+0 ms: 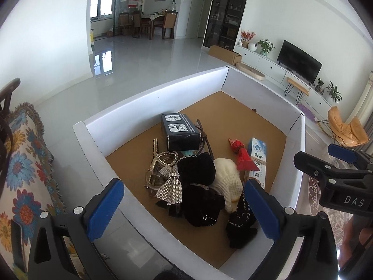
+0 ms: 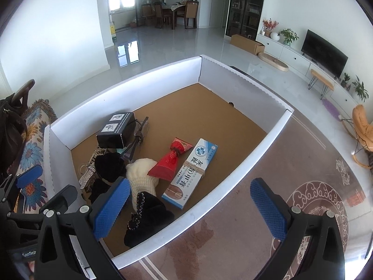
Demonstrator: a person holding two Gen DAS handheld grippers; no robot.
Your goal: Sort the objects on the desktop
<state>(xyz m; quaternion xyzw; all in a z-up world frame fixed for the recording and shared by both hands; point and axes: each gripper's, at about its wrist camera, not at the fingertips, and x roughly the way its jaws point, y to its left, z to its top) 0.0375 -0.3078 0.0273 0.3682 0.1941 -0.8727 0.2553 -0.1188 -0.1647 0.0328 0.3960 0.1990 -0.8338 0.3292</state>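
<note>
A white-walled cardboard box (image 1: pixel 149 88) (image 2: pixel 268 137) holds the objects. Inside lie a black carton (image 1: pixel 180 131) (image 2: pixel 116 129), a rhinestone bow with hair clips (image 1: pixel 169 184), black and white knit items (image 1: pixel 227 182) (image 2: pixel 142 177), a red packet (image 1: pixel 243 155) (image 2: pixel 170 161) and a long blue-white medicine box (image 1: pixel 256 161) (image 2: pixel 193 175). My left gripper (image 1: pixel 184 207) is open and empty above the box's near corner. My right gripper (image 2: pixel 188 206) is open and empty over the box's near right wall; it also shows in the left wrist view (image 1: pixel 335 170).
A floral-covered sofa (image 1: pixel 21 163) stands left of the box. A patterned brown rug (image 2: pixel 303 210) lies to the right. An orange chair (image 2: pixel 363 135), a TV unit (image 2: pixel 324 53) and a dining table (image 2: pixel 177 11) stand farther off.
</note>
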